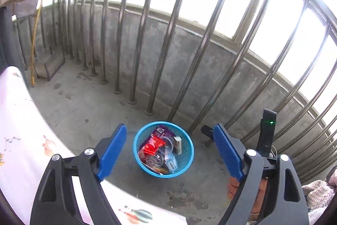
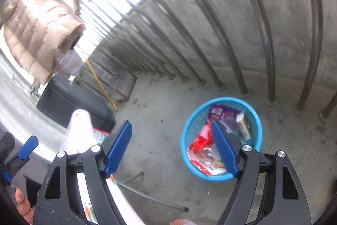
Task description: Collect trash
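Observation:
A blue plastic mesh basket (image 1: 186,163) stands on the concrete floor by the railing. It holds trash: a red wrapper (image 1: 154,146), a purple packet (image 1: 161,132), a small box (image 1: 178,143) and clear plastic. My left gripper (image 1: 170,126) hovers above it, open, with nothing between its blue pads. In the right wrist view the same basket (image 2: 185,130) lies lower right, partly behind one pad. My right gripper (image 2: 170,122) is open and empty too, with bare floor between its fingers. The purple packet (image 2: 219,112) and the box (image 2: 243,124) show inside.
Steel railing bars (image 1: 174,20) and a low concrete wall (image 1: 210,69) close off the far side. A white patterned tablecloth (image 1: 19,130) covers a table at left. A yellow stick (image 1: 33,52), a metal frame (image 1: 50,64), a thin rod on the floor (image 2: 151,197) and a hanging puffy jacket (image 2: 38,31) are around.

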Demonstrator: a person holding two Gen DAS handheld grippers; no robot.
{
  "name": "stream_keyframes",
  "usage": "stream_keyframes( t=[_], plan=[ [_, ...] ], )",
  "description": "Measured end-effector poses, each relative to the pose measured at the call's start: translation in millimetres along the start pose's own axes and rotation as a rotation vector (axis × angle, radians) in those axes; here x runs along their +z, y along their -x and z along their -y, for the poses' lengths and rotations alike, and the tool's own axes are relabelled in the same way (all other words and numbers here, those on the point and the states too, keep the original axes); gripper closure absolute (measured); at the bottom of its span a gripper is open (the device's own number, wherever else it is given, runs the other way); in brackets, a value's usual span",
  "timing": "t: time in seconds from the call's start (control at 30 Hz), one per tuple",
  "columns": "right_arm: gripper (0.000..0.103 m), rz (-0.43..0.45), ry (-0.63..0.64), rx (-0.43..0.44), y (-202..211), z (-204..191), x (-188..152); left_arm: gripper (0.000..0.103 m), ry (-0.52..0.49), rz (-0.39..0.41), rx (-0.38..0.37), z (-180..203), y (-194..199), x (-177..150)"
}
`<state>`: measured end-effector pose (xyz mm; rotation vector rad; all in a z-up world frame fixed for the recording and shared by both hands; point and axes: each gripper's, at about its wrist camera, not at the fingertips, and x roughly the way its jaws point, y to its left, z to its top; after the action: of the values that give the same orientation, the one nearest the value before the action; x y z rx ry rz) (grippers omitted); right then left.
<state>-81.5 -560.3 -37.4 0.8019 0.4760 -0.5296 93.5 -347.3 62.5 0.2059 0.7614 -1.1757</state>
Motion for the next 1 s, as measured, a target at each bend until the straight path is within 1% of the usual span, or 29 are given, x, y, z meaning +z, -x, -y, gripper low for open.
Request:
stream_keyframes(
  t=[0.03,0.07,0.1,0.13,0.17,0.23,0.3,0.37,0.43,0.47,0.5,0.53,0.6,0.67,0.77,0.83,0.9,0.93,1.0],
  plan=[
    [0.022,0.024,0.068,0.019,14,-21,-1,0.009,0.01,0.037,0.036,-4,23,-6],
    [0.017,0.048,0.135,0.037,27,-40,-4,0.005,0.024,0.07,0.072,-9,47,-12],
    [0.012,0.068,0.199,0.048,40,-59,-8,0.005,0.041,0.1,0.113,-14,69,-20],
    [0.009,0.085,0.264,0.062,52,-78,-13,0.005,0.056,0.12,0.158,-17,90,-27],
    [0.008,0.099,0.331,0.081,64,-97,-20,0.005,0.067,0.132,0.219,-21,109,-37],
    [0.008,0.123,0.453,0.121,88,-130,-36,0.005,0.107,0.141,0.377,-24,141,-55],
    [0.008,0.137,0.548,0.16,103,-153,-54,0.005,0.163,0.146,0.529,-29,169,-77],
    [0.008,0.151,0.594,0.185,116,-170,-70,0.005,0.193,0.153,0.654,-36,192,-101],
    [0.008,0.167,0.593,0.2,128,-182,-87,0.005,0.212,0.14,0.785,-42,208,-124],
    [0.008,0.171,0.579,0.222,130,-184,-94,0.005,0.225,0.132,0.837,-45,216,-135],
    [0.008,0.154,0.576,0.249,131,-188,-101,0.005,0.246,0.124,0.875,-48,222,-146],
    [0.008,0.115,0.595,0.265,130,-193,-109,0.005,0.271,0.116,0.905,-54,228,-157],
    [0.008,0.033,0.665,0.256,124,-207,-124,0.005,0.332,0.099,0.946,-59,235,-175],
    [0.008,-0.007,0.742,0.211,121,-216,-140,0.005,0.391,0.088,0.962,-57,238,-192],
    [0.008,-0.061,0.872,0.133,121,-230,-166,0.005,0.478,0.07,0.909,-52,232,-217],
    [0.008,-0.097,0.922,0.059,117,-228,-179,0.005,0.521,0.024,0.873,-51,223,-231],
    [0.008,-0.178,0.946,0.051,112,-220,-189,0.005,0.532,-0.034,0.853,-48,212,-239],
    [0.008,-0.211,0.942,0.024,107,-215,-191,0.005,0.536,-0.059,0.845,-49,209,-241],
    [0.008,-0.256,0.925,-0.02,100,-208,-194,0.005,0.548,-0.076,0.844,-50,205,-241]
  ],
)
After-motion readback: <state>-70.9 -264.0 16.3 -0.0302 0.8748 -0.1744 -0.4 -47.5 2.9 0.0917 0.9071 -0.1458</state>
